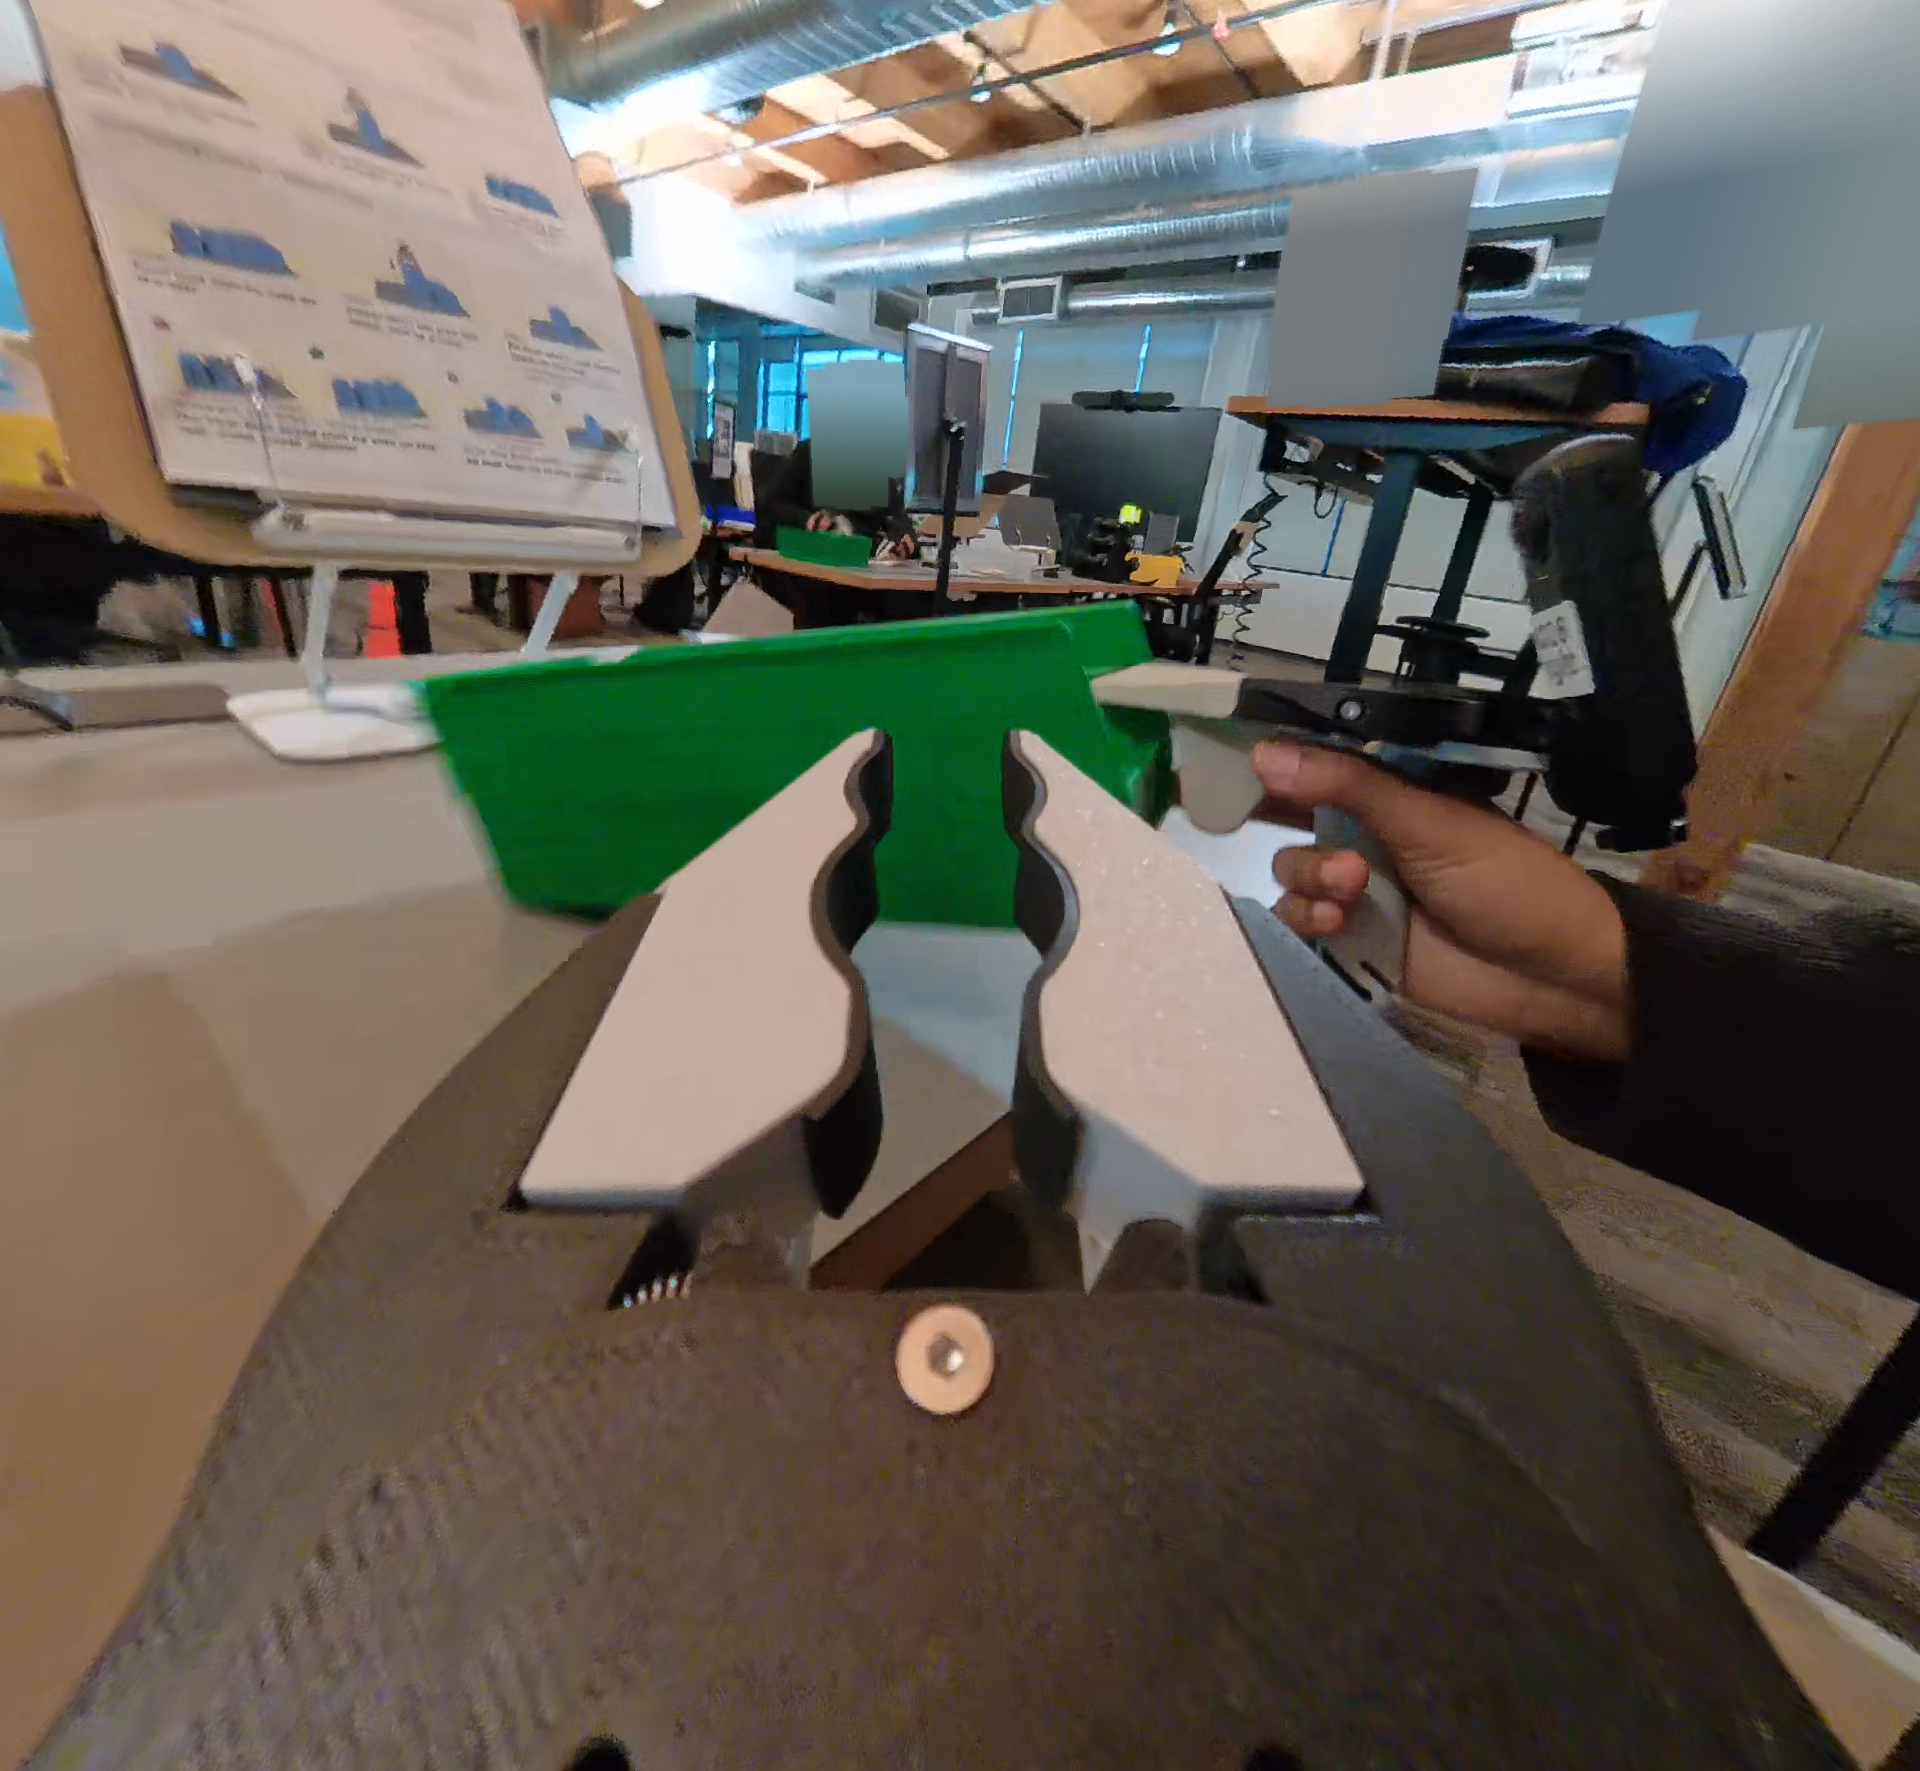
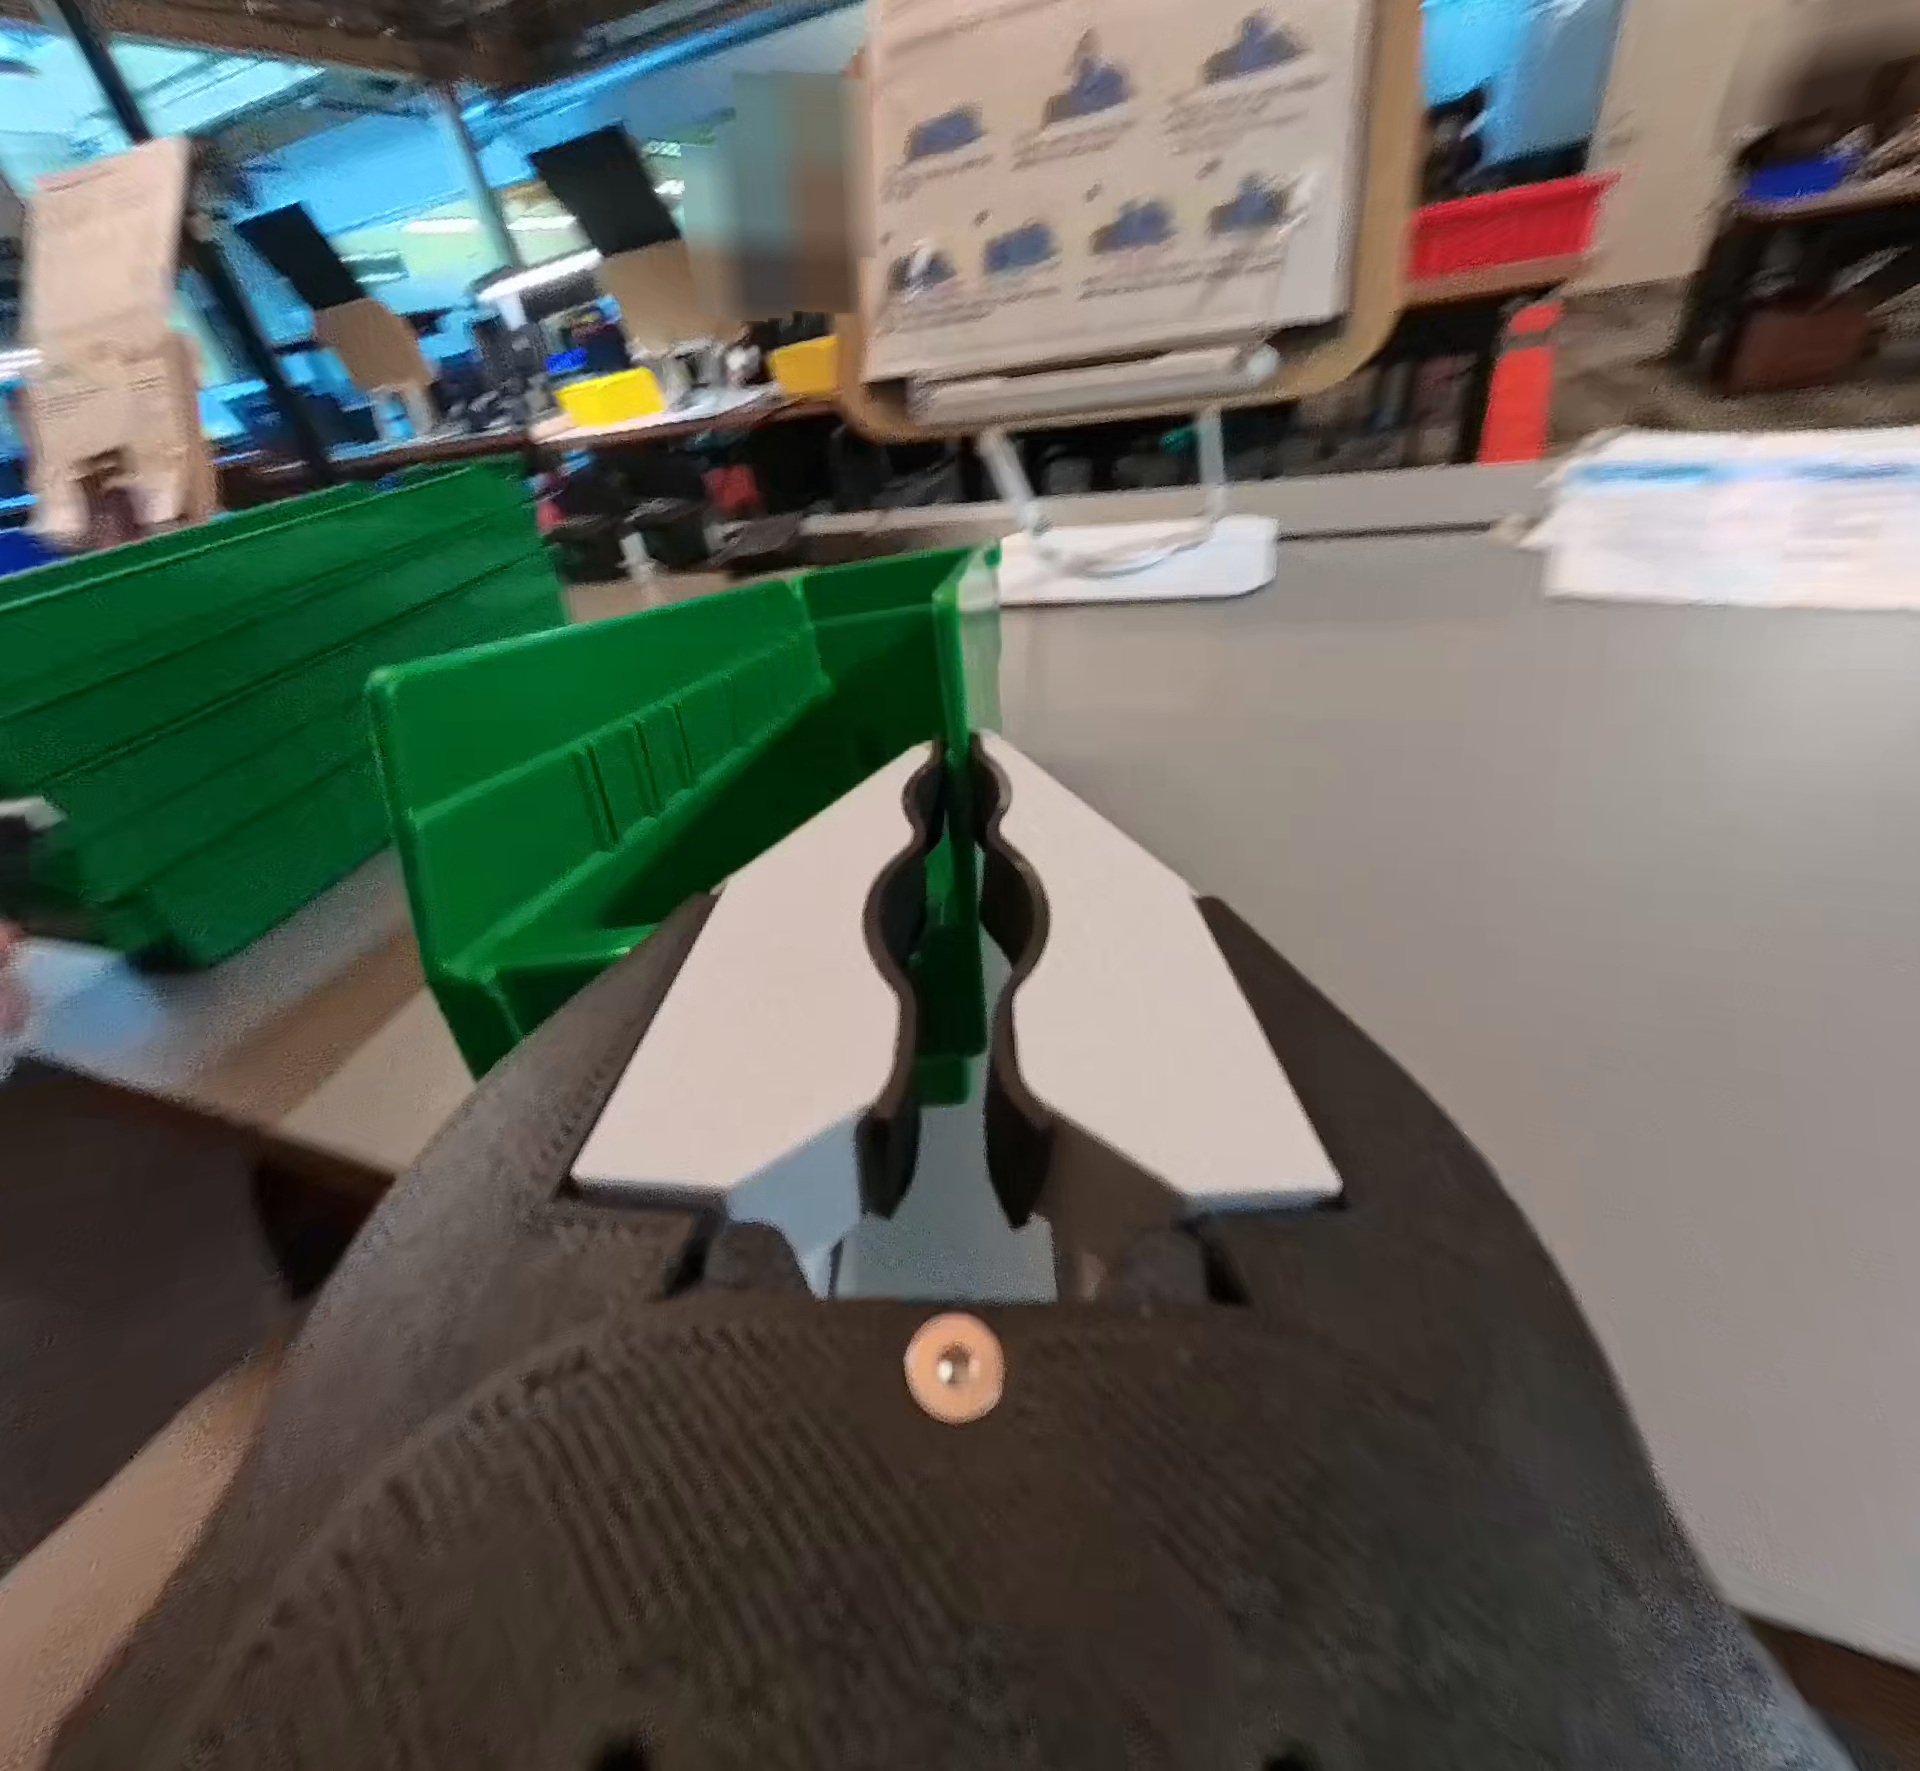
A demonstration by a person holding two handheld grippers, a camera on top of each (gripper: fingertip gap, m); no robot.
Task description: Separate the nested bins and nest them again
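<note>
Though pinched, bin wall (image 2: 958, 900) between fingers (image 2: 790, 973).

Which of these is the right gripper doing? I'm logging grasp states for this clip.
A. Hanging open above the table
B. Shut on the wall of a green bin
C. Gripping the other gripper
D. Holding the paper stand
B: in the right wrist view the right gripper has its fingers closed on the thin edge wall of the nearer green bin.
</note>
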